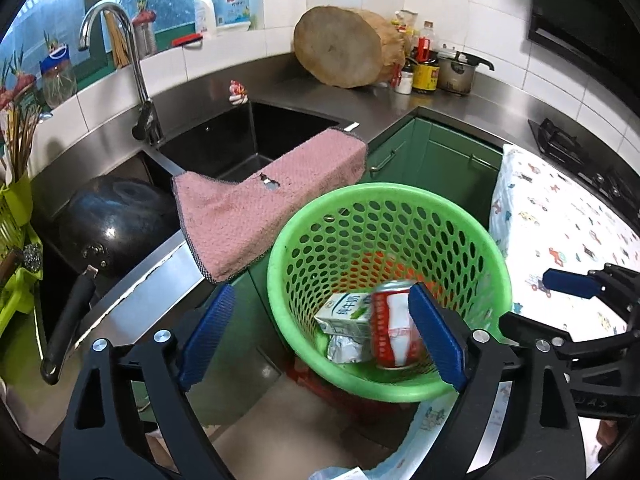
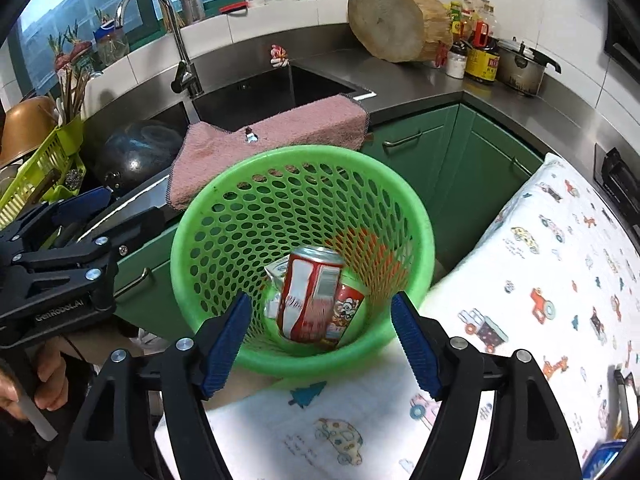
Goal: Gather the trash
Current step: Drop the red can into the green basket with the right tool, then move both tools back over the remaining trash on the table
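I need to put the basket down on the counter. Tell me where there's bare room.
Bare steel counter lies between the sink and the wooden chopping block, running on toward the green cabinets' corner. Crowded: the back corner with bottles and a pot, the sink's left side with a wok, and its front edge under the pink cloth.

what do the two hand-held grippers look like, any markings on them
Both are alike: the left hand-held gripper and right hand-held gripper have black frames with cut-out linkage arms, silver round pivot bolts, and blue ribbed pads on the fingers. The left one's body carries white "GenRobot.AI" lettering, seen from the right wrist.
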Tool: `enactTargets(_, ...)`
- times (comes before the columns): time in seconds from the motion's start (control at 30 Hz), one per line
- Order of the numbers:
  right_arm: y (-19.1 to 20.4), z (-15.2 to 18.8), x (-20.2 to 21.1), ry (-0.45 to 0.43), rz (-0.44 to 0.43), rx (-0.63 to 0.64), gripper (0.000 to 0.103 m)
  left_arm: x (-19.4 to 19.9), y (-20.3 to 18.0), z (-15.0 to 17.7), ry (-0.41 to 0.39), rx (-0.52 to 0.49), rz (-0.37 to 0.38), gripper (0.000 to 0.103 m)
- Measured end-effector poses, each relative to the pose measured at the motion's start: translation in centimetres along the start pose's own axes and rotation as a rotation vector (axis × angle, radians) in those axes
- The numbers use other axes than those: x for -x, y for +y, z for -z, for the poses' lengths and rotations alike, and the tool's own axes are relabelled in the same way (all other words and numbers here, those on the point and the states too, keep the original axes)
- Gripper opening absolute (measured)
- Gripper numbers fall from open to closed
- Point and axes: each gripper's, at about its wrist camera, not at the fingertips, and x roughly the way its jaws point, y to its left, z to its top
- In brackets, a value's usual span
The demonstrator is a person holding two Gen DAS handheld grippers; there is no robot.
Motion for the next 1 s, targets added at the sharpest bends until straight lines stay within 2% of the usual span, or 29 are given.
enactTargets(0.4, -2.4, 5.1, 5.9, -0.036, 0.074, -0.029, 0.084, 2.8, -3.2, 2.1, -0.032, -0.044, 0.043, 0.09)
enactTargets(0.73, -5.0, 10.7, 11.1, -0.056, 0.15, -0.074, 0.087, 5.6, -7.5, 4.5, -0.055, -0.1, 0.092, 0.092)
enactTargets(1.0, -7.7, 16.0, 15.7, -0.065, 0.224, -0.137, 0.088, 7.6, -11.6, 6.6, -0.048, -0.134, 0.178, 0.092)
